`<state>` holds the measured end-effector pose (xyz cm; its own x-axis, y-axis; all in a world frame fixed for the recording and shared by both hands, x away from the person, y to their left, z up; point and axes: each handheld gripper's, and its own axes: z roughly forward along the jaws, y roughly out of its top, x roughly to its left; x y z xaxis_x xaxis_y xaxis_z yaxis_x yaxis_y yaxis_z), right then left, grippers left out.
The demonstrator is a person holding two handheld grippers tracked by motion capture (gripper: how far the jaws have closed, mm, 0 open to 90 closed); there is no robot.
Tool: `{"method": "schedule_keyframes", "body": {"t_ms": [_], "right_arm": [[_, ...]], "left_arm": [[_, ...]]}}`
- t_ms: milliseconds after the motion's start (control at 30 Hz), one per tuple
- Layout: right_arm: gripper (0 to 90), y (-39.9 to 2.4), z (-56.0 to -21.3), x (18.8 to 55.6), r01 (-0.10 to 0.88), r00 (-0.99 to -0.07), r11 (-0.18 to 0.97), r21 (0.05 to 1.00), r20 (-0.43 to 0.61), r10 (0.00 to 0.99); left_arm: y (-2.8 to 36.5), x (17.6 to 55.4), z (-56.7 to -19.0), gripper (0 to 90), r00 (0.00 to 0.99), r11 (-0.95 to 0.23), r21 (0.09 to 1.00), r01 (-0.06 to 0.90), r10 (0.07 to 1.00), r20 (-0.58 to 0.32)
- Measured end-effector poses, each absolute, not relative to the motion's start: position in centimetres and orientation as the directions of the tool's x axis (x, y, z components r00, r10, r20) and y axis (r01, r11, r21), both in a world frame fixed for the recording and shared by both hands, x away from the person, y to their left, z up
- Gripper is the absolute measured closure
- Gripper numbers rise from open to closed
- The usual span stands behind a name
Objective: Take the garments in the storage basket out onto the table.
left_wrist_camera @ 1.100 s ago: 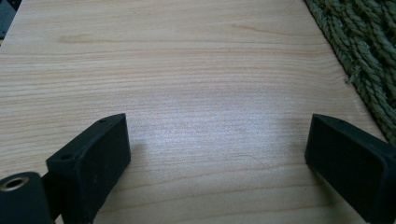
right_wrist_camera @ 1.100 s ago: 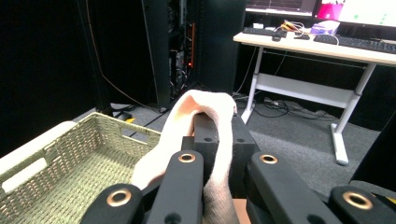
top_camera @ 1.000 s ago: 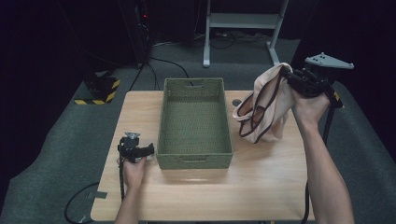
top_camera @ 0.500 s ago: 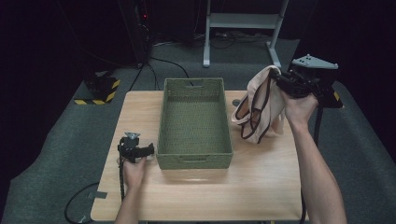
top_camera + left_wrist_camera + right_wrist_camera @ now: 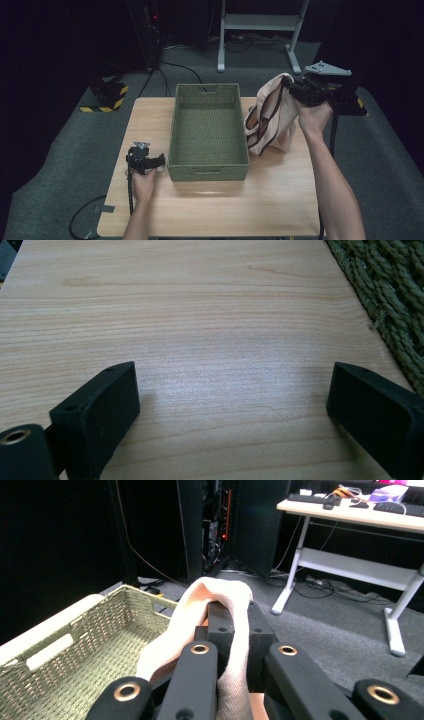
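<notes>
Pink cloth bag (image 5: 272,117), pinched at its top edge by the closed fingers of the right gripper (image 5: 306,91), hanging right of the green woven basket (image 5: 208,131), bottom about at the worktop (image 5: 260,200). Shifted lower and closer to the basket than a second ago; probably headed into it. Left gripper (image 5: 145,161) unmoved, resting on the worktop just left of the basket, fingers (image 5: 102,417) spread wide and empty. One bag, one basket, two grippers.

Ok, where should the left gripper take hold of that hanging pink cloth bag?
Probably the bag's brown-trimmed edge on the basket side, approached from the left: it hangs loose from the right gripper, which is shut on its top, and that edge faces the open left gripper.
</notes>
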<state>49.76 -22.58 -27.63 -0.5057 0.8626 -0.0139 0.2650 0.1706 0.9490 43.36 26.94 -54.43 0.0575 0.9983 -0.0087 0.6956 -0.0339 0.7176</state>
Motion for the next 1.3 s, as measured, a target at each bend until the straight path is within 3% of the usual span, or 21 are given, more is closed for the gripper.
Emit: {"method": "schedule_keyframes", "body": {"t_ms": [1300], "right_arm": [[85.2, -21.1, -34.2, 52.1, 0.387, -0.534, 0.149, 0.91, 0.089, 0.841]], "left_arm": [[26.9, 43.4, -54.4, 7.0, 0.058, -0.035, 0.717, 0.696, 0.998, -0.008]]}}
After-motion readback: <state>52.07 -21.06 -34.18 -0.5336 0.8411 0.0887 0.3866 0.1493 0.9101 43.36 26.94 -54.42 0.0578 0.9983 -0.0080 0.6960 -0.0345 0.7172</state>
